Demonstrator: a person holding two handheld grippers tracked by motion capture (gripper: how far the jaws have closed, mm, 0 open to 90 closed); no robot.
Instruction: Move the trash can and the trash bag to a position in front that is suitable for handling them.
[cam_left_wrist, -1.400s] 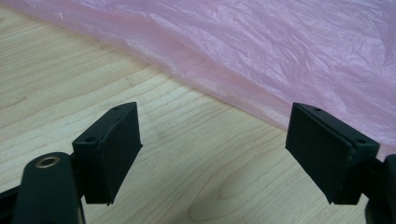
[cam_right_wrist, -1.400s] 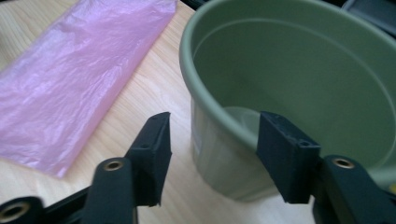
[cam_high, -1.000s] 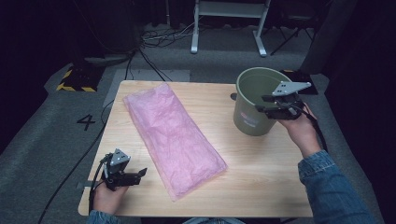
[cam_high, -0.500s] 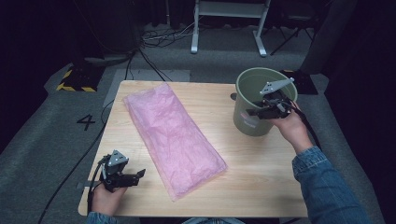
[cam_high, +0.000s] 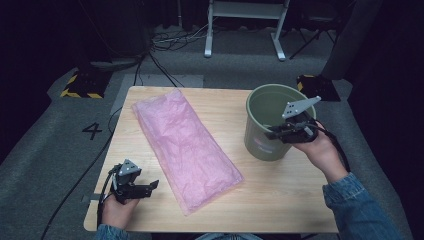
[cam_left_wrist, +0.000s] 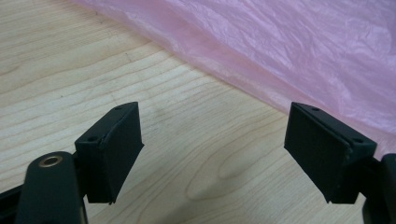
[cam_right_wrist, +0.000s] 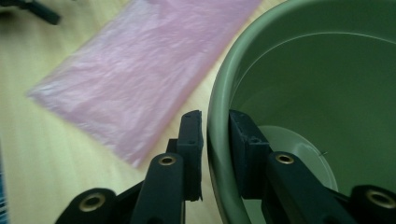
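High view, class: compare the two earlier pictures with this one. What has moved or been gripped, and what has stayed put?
The right gripper has come down onto the near rim of the round olive-green plastic bucket; its jaws have just been closing, one inside and one outside the wall. The left gripper, open, the flat pink plastic bag and the bucket kept their places.

The high view is lit from overhead onto the wooden bench (cam_high: 280, 185), which looks bright and evenly pale, while the floor and room toward the upper and right edges of the frame fall into near black. Shadows are soft and short; a faint one sits under the green bucket (cam_high: 265, 140). The picture is slightly soft and grainy. The left gripper view is sharp, with clear wood grain and gentle sheen on the pink plastic bag (cam_left_wrist: 299, 42). The right gripper view is blurred at the left of the frame and the bag there looks smeared, while the bucket rim stays fairly crisp.
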